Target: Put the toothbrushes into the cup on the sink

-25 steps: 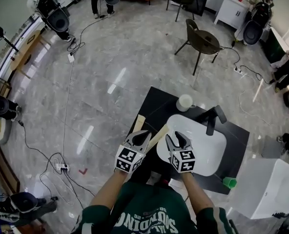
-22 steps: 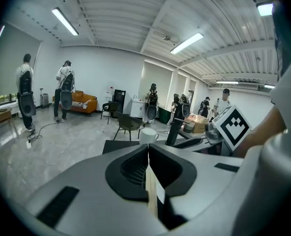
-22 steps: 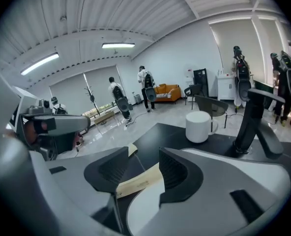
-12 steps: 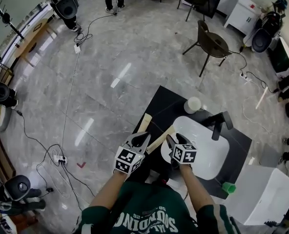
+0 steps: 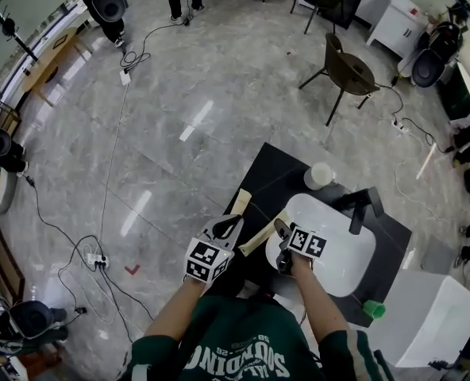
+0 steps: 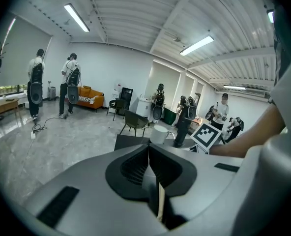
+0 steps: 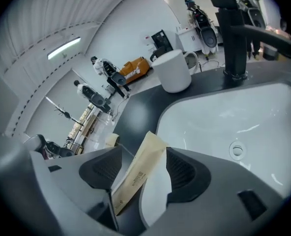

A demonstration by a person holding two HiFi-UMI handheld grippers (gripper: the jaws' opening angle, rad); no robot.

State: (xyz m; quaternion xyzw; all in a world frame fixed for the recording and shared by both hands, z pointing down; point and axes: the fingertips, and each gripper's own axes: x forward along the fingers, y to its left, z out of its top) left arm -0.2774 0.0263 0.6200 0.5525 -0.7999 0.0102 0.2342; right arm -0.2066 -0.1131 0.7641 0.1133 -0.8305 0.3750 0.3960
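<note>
right gripper just opening, toothbrush packet between | left gripper closed | black counter, white sink

black counter holds white sink, cup, tap and paper-wrapped toothbrushes.

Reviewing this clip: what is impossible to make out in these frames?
- Toothbrushes: hidden inside paper wrappers, all views.
- Cup contents: its wall hides them in right gripper view; too small in head view.
- Wrapper print: blurred, right gripper view.
- Green object: too small, head view.
</note>
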